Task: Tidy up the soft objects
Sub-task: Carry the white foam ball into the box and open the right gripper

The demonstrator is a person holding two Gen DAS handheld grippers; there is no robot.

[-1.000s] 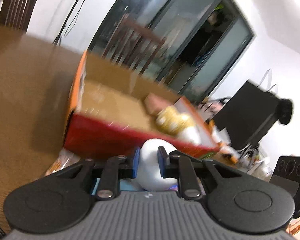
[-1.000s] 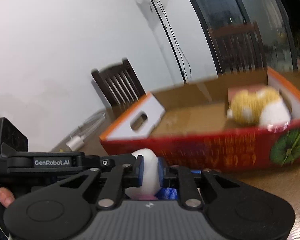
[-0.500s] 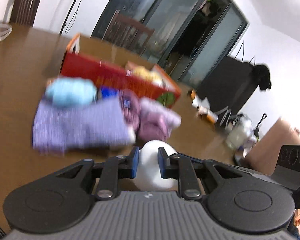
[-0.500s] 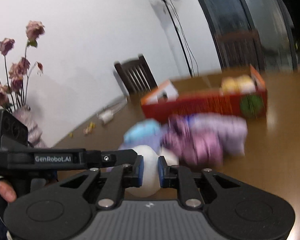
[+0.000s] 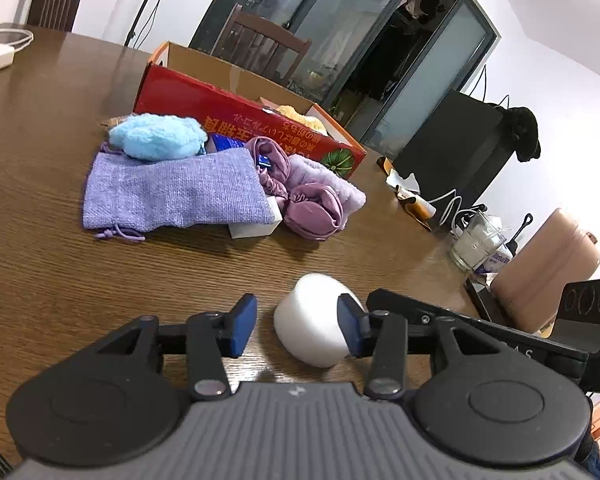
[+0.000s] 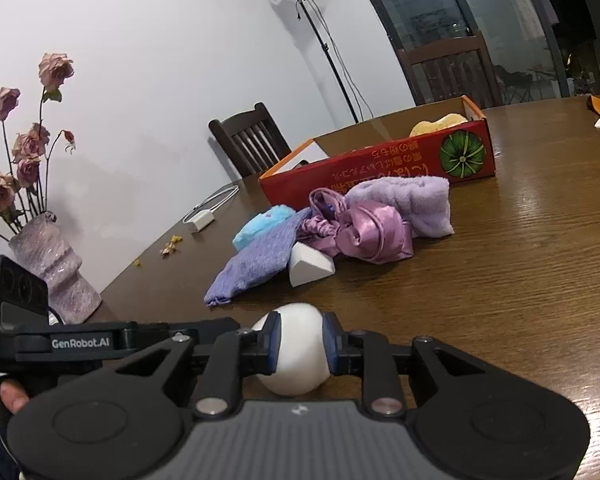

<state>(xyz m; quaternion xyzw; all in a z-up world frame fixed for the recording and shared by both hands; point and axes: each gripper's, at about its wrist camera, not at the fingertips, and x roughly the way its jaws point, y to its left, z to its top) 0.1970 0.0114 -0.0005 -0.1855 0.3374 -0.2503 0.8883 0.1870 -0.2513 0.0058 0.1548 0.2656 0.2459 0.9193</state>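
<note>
I am holding both grippers low over the wooden table (image 5: 40, 264), each tilted slightly downward toward a white foam ball (image 5: 313, 330) at the bottom centre of both views.

In the left wrist view, my left gripper (image 5: 296, 330) is standing released: its jaws have just been opening, the left pad is apart from the ball, and the right pad is sitting just beside or against it; I cannot tell which. The ball is resting on the table between the fingers.

In the right wrist view, my right gripper (image 6: 298, 346) is also just opening, yet both blue pads are still lying against the ball's sides. At lower left, a hand (image 6: 10, 396) is gripping the other gripper's handle.

Farther up in both frames, a soft pile is lying on the table: a purple knit pouch (image 5: 176, 192), a blue fluffy piece (image 5: 158, 142), a satin scrunchie (image 5: 313, 212), a lilac towel (image 6: 411, 202) and a white wedge (image 6: 309, 266). Behind the pile, a red box (image 5: 236, 120) is holding a yellow plush (image 6: 435, 124).
</note>
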